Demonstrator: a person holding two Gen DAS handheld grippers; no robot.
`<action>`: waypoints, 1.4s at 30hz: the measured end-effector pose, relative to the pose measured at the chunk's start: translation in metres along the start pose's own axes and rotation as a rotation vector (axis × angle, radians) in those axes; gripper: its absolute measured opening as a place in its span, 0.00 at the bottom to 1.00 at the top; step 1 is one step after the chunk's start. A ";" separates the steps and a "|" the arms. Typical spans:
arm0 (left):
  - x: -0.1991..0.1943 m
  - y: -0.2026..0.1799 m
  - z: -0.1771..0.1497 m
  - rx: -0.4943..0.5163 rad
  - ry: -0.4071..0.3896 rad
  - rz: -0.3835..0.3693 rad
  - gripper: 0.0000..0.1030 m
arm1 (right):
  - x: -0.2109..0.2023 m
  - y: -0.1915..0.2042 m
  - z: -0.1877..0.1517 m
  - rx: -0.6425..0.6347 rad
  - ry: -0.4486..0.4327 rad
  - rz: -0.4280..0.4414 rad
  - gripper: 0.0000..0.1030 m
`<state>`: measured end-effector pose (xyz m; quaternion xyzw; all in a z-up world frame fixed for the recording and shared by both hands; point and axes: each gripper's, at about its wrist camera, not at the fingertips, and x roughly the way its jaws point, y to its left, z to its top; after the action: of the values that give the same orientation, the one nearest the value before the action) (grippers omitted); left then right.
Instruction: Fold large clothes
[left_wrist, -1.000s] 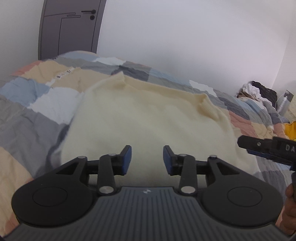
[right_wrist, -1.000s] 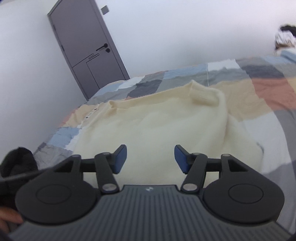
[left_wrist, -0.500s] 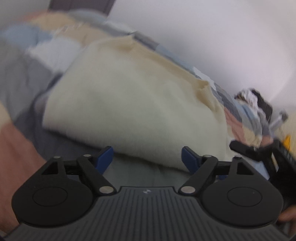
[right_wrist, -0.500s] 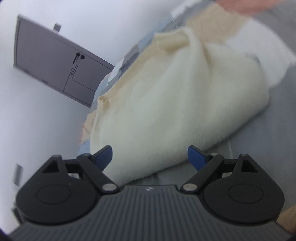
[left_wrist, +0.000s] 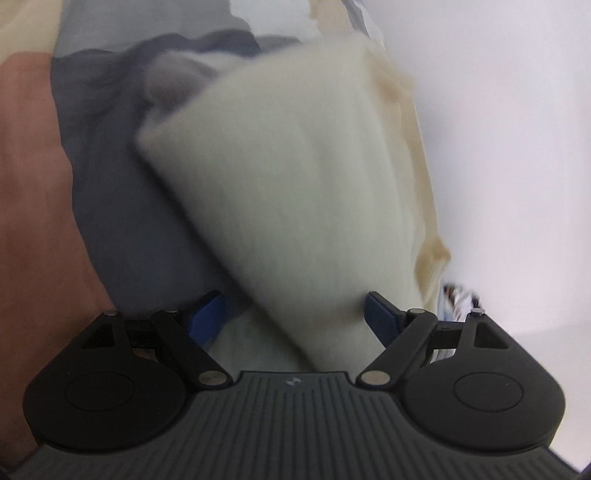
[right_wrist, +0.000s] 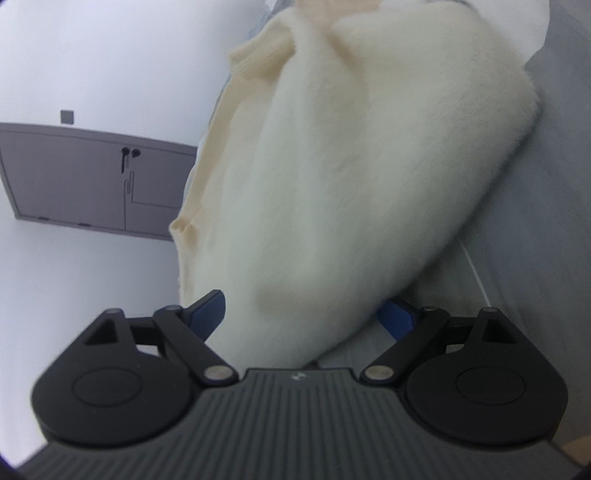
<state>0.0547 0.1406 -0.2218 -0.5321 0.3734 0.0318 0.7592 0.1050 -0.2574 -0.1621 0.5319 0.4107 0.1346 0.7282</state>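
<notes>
Cream sweater lies partly folded on the bed — both grippers, left gripper and right gripper, spread wide at its near edge — next fold ungrasped.

Both views are rolled sideways and partly blurred. A plain white wall is evenly lit, with no visible shadows or marks. A grey panelled door with a dark handle is set in that wall; a small grey square plate is fixed just beside its frame. The bed carries a patchwork cover of grey, terracotta and beige patches, creased at the grey section.
</notes>
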 end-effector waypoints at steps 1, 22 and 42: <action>0.000 0.001 0.002 -0.004 -0.016 -0.003 0.83 | 0.001 -0.001 0.001 0.008 -0.013 -0.001 0.88; -0.048 -0.033 -0.010 0.246 -0.246 -0.042 0.27 | -0.038 0.022 0.001 -0.202 -0.224 0.024 0.28; -0.170 -0.030 -0.078 0.244 -0.161 -0.079 0.29 | -0.160 0.044 -0.064 -0.332 -0.233 0.064 0.28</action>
<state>-0.0958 0.1227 -0.1085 -0.4458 0.2911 -0.0011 0.8465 -0.0321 -0.2990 -0.0562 0.4294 0.2789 0.1609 0.8438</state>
